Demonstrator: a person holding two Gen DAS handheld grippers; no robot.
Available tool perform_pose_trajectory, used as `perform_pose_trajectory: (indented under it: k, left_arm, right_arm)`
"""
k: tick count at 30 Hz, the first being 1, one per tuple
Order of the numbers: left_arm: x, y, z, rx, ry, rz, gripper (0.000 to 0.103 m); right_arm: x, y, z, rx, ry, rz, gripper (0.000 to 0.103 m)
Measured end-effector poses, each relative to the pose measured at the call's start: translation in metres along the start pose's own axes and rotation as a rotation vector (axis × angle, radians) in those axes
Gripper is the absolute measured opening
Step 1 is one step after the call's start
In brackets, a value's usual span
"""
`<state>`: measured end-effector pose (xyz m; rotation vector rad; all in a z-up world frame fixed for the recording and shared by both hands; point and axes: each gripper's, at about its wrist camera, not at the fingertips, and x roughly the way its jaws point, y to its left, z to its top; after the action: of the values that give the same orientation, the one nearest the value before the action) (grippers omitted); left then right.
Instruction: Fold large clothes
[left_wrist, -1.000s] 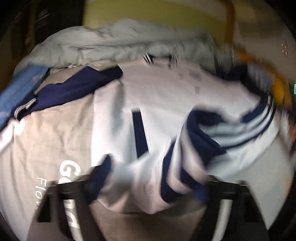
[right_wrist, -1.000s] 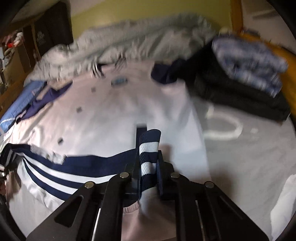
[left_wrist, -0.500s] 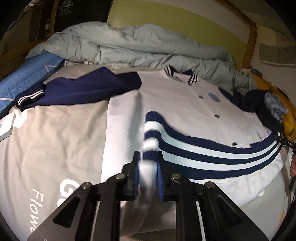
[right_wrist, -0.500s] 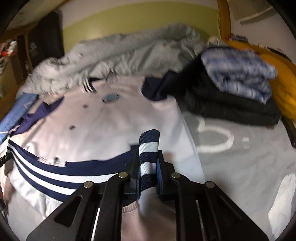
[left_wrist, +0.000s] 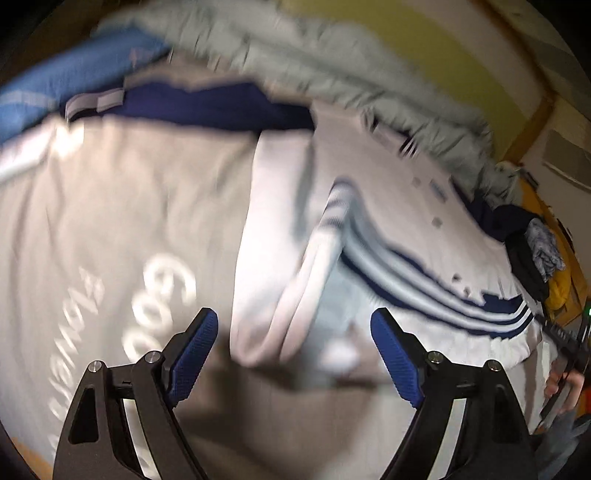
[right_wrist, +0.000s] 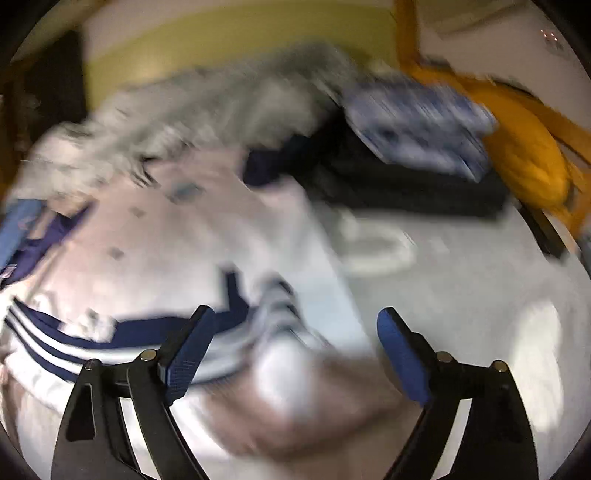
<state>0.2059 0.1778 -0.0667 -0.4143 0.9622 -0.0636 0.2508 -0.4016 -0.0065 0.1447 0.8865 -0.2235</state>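
A white jacket with navy sleeves lies spread on the bed, its navy-and-white striped hem folded up across its body. My left gripper hovers over the hem's left corner; its jaws are opening and the blue pads touch nothing. In the right wrist view the jacket shows blurred. My right gripper is also opening, and the hem's right corner lies loose between the fingers, clear of both pads.
A grey duvet is bunched at the head of the bed. The grey sheet with white lettering lies left of the jacket. Folded dark and blue-patterned clothes and a yellow bundle sit at the right. A hand shows at the edge.
Half a second ago each gripper was shut on a corner of the striped hem. Both now stand wide apart, and the corners have dropped onto the jacket. Both views have shifted and rolled.
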Motion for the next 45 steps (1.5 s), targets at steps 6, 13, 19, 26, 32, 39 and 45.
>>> perform_pose_trajectory:
  k: [6, 13, 19, 26, 32, 39, 45]
  left_arm:
    - [-0.003, 0.008, -0.003, -0.053, -0.038, -0.005, 0.016]
    - [-0.016, -0.001, -0.019, 0.004, -0.112, 0.085, 0.014]
    - [-0.018, -0.012, -0.019, 0.116, -0.163, 0.198, 0.024]
    - [-0.068, -0.050, -0.024, 0.281, -0.428, 0.221, 0.075]
    - [-0.081, -0.070, -0.033, 0.338, -0.469, 0.155, 0.087]
    - [-0.077, -0.096, -0.047, 0.415, -0.470, 0.118, 0.103]
    - [-0.071, -0.116, -0.057, 0.473, -0.456, 0.107, 0.103]
  right_arm:
    - [0.025, -0.033, -0.010, 0.160, 0.155, 0.127, 0.089]
    - [0.022, -0.023, -0.009, 0.085, 0.121, 0.132, 0.037]
    - [0.015, -0.020, -0.004, 0.055, 0.088, 0.084, 0.017]
    - [-0.035, 0.010, -0.005, -0.069, -0.117, 0.099, 0.051]
    - [-0.067, 0.044, -0.017, -0.198, -0.250, 0.149, 0.074]
    - [-0.090, 0.065, -0.034, -0.226, -0.365, 0.176, 0.102]
    - [-0.100, 0.078, -0.045, -0.275, -0.387, 0.213, 0.103]
